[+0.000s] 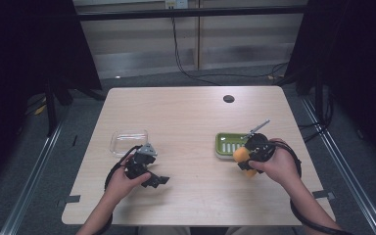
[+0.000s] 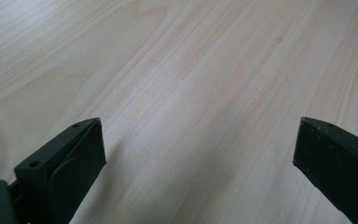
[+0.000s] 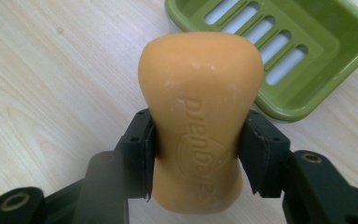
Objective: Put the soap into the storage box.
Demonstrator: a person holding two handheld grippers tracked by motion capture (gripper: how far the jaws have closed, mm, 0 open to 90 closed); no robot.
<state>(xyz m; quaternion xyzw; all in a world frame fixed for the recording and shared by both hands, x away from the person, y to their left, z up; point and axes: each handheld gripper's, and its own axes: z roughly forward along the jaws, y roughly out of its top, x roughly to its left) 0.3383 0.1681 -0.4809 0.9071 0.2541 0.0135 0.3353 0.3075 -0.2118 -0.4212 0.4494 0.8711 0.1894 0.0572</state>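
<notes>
Clamping orange soap [image 3: 199, 121] at its waist, right gripper [image 3: 198, 154] low in frame beside green dish [image 3: 326, 70]; left gripper [image 2: 200, 154] wide open, empty.

Orange soap bar [image 3: 200, 126], clamped, beside green dish [image 3: 307, 70]

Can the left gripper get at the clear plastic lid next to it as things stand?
Probably yes. The left gripper is open and holds nothing, and the clear plastic lid lies just beyond the left hand on bare light wooden table, nothing between them. It points away, so it must turn.
</notes>
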